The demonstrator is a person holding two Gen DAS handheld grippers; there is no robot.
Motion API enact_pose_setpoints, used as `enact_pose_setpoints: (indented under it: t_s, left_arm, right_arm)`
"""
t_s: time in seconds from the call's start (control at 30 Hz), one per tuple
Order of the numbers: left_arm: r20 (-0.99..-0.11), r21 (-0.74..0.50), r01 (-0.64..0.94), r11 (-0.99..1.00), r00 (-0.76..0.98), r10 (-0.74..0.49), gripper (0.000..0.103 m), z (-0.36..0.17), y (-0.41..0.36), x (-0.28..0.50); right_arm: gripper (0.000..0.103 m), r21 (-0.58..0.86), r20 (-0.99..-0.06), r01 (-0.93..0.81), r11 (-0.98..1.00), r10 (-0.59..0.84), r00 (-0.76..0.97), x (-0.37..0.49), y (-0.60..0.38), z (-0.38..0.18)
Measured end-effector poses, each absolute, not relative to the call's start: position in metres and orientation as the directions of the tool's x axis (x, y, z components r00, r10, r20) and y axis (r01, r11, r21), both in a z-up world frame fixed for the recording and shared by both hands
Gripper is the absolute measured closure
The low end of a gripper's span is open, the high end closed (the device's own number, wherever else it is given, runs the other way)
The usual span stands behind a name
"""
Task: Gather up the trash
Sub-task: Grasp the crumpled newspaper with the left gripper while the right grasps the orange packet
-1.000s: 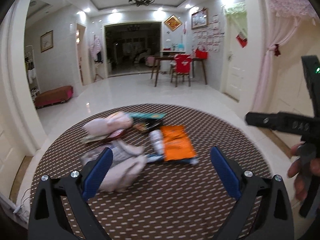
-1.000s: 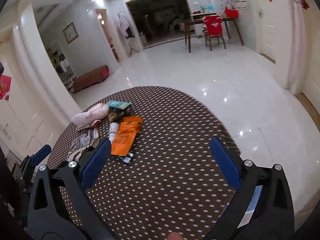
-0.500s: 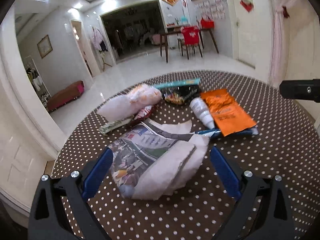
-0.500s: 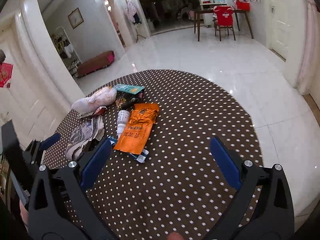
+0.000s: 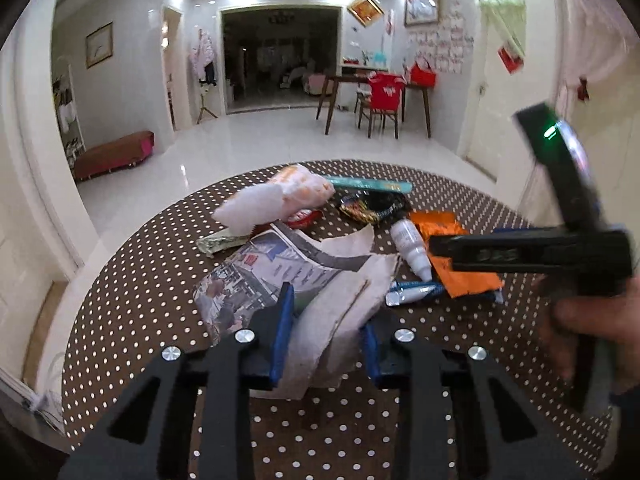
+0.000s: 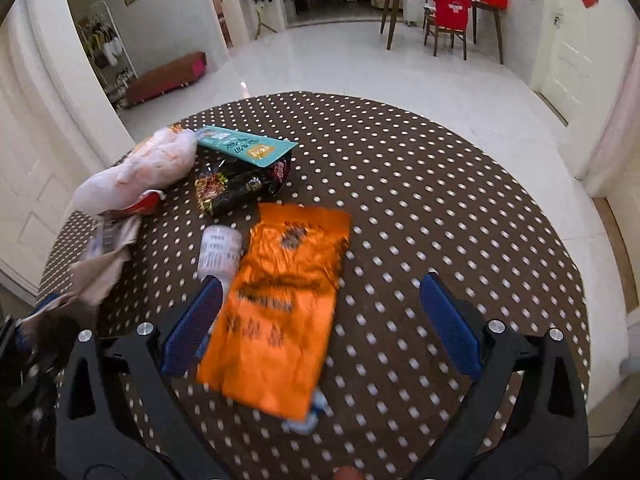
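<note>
Trash lies on a round brown polka-dot table [image 5: 132,300]. My left gripper [image 5: 326,328] is shut on a crumpled newspaper [image 5: 288,276], its blue pads pressing both sides of the paper's near end. My right gripper [image 6: 320,312] is open, its blue pads either side of an orange foil packet [image 6: 280,308] that lies flat on the table. The right gripper also shows in the left wrist view [image 5: 520,248], above the orange packet [image 5: 464,280]. The newspaper shows at the left edge of the right wrist view [image 6: 100,264].
A white plastic bag [image 6: 140,172], a teal packet [image 6: 244,146], a black snack wrapper [image 6: 236,188], a small white bottle [image 6: 218,252] and a blue tube [image 5: 412,294] lie by the packet. The table's right half [image 6: 460,200] is bare cloth. Tiled floor surrounds the table.
My left gripper has closed on the newspaper it was straddling. My right gripper has moved in low over the orange packet, still open.
</note>
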State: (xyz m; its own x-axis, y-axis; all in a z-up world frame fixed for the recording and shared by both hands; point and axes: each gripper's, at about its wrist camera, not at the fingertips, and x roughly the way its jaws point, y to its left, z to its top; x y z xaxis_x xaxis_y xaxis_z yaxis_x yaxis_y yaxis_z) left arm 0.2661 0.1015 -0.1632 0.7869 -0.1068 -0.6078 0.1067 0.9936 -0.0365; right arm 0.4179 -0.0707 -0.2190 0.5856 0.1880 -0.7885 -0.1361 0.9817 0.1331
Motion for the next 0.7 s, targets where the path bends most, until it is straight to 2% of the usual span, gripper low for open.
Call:
enact_pose_setpoints:
  t_s: [0.07,0.1,0.13,0.2,0.37,0.7]
  left_arm:
    - [-0.600,-0.070,0.098,0.993,0.791,-0.120,0.074,-0.161,0.107,0.265]
    - [-0.595,-0.084,0.098,0.992,0.794,-0.129,0.074,-0.161,0.110,0.263]
    - [-0.591,-0.092,0.099,0.991,0.796,-0.134,0.074,-0.159,0.111,0.262]
    - [-0.578,-0.116,0.105,0.988,0.802,-0.153,0.074,-0.158,0.115,0.257]
    - [-0.552,-0.180,0.097,0.979,0.814,-0.182,0.075,-0.154,0.129,0.241]
    - [-0.471,-0.268,0.116,0.956,0.850,-0.235,0.083,-0.124,0.134,0.211]
  right_arm:
    - [0.012,0.110,-0.795,-0.143,0.984,0.173,0.582,0.425,-0.064,-0.223]
    - [0.018,0.065,-0.795,-0.143,0.988,0.138,0.591,0.428,-0.059,-0.225]
    - [0.029,0.034,-0.791,-0.144,0.989,0.114,0.601,0.428,-0.055,-0.225]
    - [0.045,0.013,-0.781,-0.148,0.989,0.102,0.617,0.425,-0.054,-0.223]
    - [0.048,0.099,-0.763,-0.171,0.980,0.185,0.620,0.407,-0.068,-0.220]
    - [0.048,0.233,-0.642,-0.210,0.949,0.313,0.700,0.349,-0.116,-0.170]
